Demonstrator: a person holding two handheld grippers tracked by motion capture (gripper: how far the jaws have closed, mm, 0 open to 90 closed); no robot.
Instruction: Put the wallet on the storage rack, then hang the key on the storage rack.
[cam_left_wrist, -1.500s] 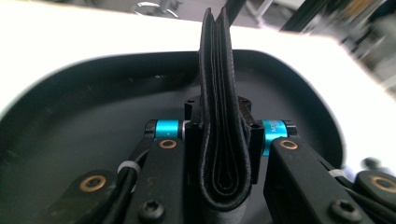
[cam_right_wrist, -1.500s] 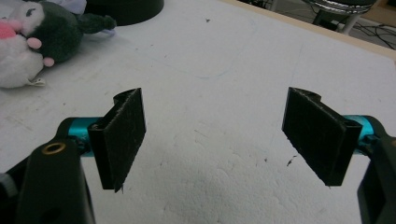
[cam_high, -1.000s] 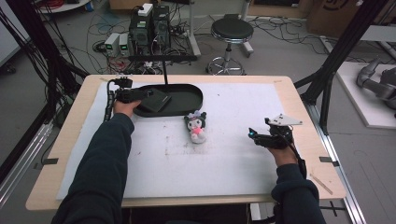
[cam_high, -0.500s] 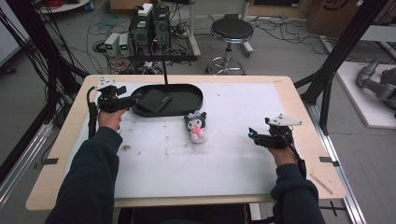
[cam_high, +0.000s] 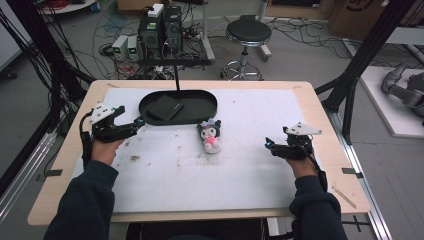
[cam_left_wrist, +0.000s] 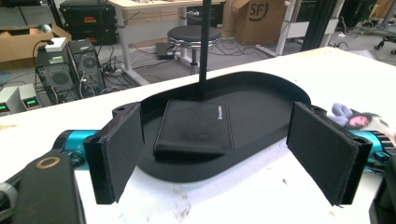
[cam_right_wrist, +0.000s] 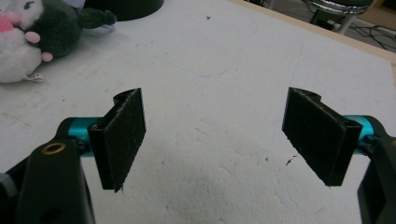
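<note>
A black oval tray (cam_high: 197, 107) lies at the table's back centre with a flat black wallet (cam_high: 164, 107) in its left half. My left gripper (cam_high: 135, 122) hovers just off the tray's left end and points at it. Its jaws have just been opening and stand open with nothing between them. In the left gripper view the wallet (cam_left_wrist: 196, 126) lies in the tray (cam_left_wrist: 266, 107) beyond the gripper (cam_left_wrist: 219, 140). A small dark-and-white plush toy (cam_high: 210, 136) lies in front of the tray. My right gripper (cam_high: 270, 145) rests open at the right, empty (cam_right_wrist: 215, 135), with the plush (cam_right_wrist: 28, 32) farther off.
A thin black pole (cam_high: 176, 75) rises at the tray's far edge. A white mat (cam_high: 240, 175) covers the wooden table, with small dark specks on its left part. Behind the table are computer cases (cam_high: 160, 25) and a stool (cam_high: 247, 32). Black frame posts (cam_high: 360, 65) stand at the right.
My left gripper has pulled leftward out of the tray to beside its left end, leaving the wallet lying there. The right gripper has kept still.
</note>
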